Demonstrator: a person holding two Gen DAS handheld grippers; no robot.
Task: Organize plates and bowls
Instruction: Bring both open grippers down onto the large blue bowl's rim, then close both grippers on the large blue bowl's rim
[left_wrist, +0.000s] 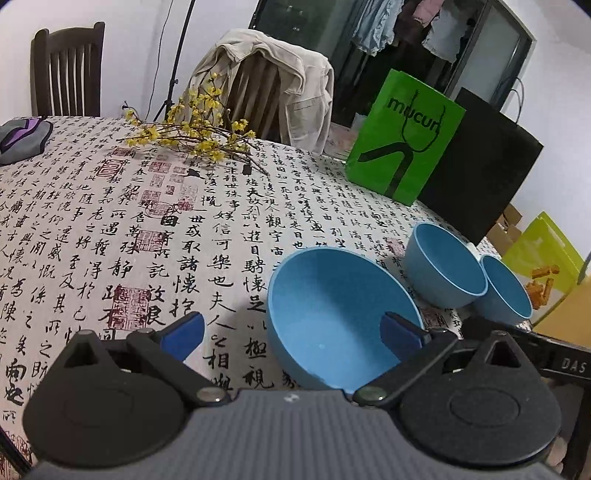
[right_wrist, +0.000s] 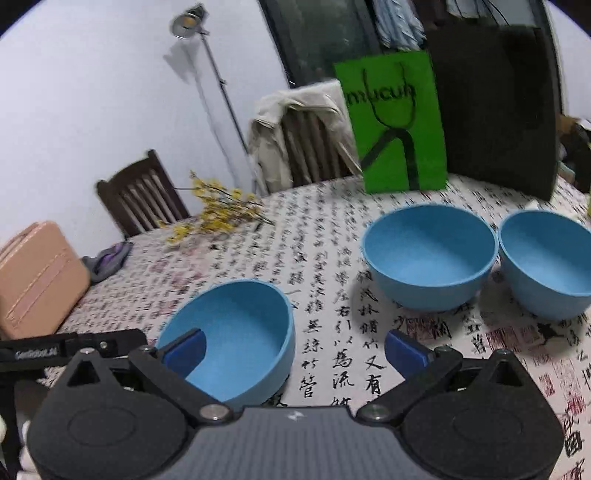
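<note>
Left wrist view is showing the left gripper (left_wrist: 291, 336) hanging wide open just above the tablecloth (left_wrist: 110, 229), holding nothing; its right finger is sitting inside the near bowl (left_wrist: 332, 317) while its left finger is standing well clear over bare cloth, so the near rim is lying between the jaws but untouched on one side. Further right, the middle bowl (left_wrist: 447, 266) and the far bowl (left_wrist: 506, 291) are standing side by side, rims touching or nearly so. All three are sitting upright, mouths facing up; being round, they have no long axis to speak of.

Right wrist view is showing the right gripper (right_wrist: 295, 350) equally spread and empty, its left finger overlapping the near bowl (right_wrist: 236, 332), with the other two bowls ahead and to the right, in front of a green bag (right_wrist: 399, 122).

Judging from this, the work is sitting at an early gathering step: no bowl is stacked yet, and no plates are in view. The next move is probably calling for closing on the near bowl's wall, one finger inside and one outside, then lifting it level and nesting it into a neighbour.
</note>
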